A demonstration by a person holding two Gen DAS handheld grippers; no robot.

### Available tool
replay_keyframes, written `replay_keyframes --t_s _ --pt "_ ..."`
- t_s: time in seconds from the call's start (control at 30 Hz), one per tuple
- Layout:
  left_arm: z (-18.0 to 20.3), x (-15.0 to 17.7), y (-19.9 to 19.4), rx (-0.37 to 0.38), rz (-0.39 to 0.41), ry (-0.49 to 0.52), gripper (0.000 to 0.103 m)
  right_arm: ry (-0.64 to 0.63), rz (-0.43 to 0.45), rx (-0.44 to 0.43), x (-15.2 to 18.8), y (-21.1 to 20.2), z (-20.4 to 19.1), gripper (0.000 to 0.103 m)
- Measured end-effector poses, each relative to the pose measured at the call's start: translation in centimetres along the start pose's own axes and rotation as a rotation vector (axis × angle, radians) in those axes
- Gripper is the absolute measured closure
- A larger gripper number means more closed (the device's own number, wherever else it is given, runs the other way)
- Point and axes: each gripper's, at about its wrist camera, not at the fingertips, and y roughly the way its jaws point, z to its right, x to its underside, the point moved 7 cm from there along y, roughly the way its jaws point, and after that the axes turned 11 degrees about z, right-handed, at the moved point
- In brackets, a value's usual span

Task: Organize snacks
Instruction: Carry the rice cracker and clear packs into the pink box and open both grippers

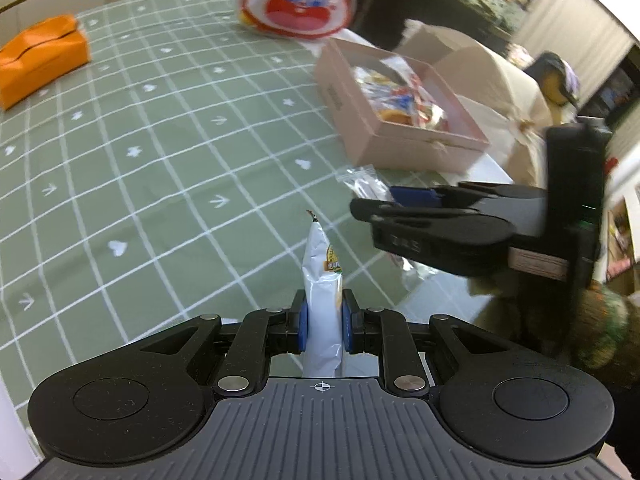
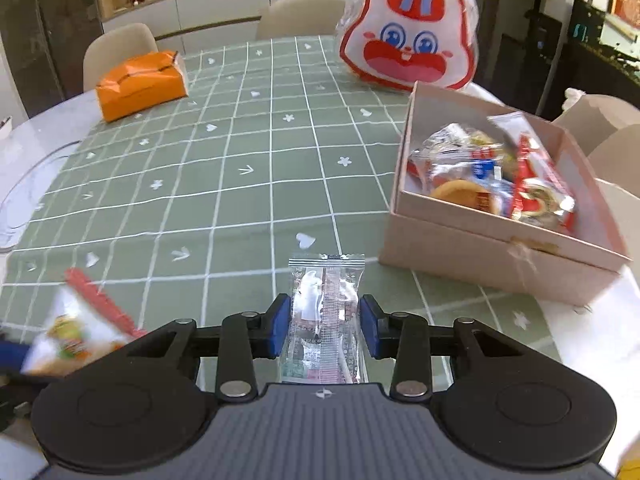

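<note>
Left gripper [image 1: 323, 326]: pinching a white snack packet [image 1: 323, 280] that stands upright between its pads.
Right gripper [image 2: 325, 326]: pads on either side of a clear snack packet [image 2: 326, 308]; contact cannot be told.
Pink box [image 2: 496, 248]: near the tabletop's [image 2: 224, 176] right edge, holding wrapped snacks [image 2: 484, 176].
Rabbit-face bag [image 2: 408, 36]: far edge, behind the box.
Orange pouch [image 2: 140, 84]: far left corner.

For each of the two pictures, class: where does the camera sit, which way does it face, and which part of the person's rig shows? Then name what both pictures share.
Left wrist view: sits on the left claw, faces down across the green tablecloth; its claw pinches a white packet, and the right claw shows at right.
Right wrist view: sits on the right claw, faces the table; a clear wrapper lies between its fingers.
Shared: pink box, rabbit-face bag, orange pack.
</note>
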Motion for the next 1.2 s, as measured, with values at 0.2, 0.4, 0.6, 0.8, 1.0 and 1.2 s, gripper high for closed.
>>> replay_keyframes --t_s 0.2,0.4,0.6,0.8,1.0,1.2 --pt "3.3 0.2 0.6 0.092 -0.017 0.096 0.083 0.065 0.054 0.083 0.7 -6.5 2.8 0.066" --pt "6.6 -1.2 1.4 0.187 -0.011 0.151 0.083 0.121 0.121 0.182 -0.1 -11.8 6.1 0.066" --pt "7.9 -9.7 1.6 0.242 0.150 0.107 0.083 0.099 0.263 0.263 -6.2 -15.6 9.3 0.066" --pt "8.0 -18.9 7.4 0.312 0.237 -0.105 0.083 0.094 0.331 0.270 -9.9 -15.1 13.3 0.066" --pt "6.2 -21.3 19.3 0.272 0.164 -0.251 0.081 0.105 0.286 0.246 -10.4 -10.3 17.5 0.066" --pt "1.8 -21.3 19.5 0.117 0.286 -0.282 0.080 0.127 0.206 0.201 -10.5 -3.9 20.0 0.066"
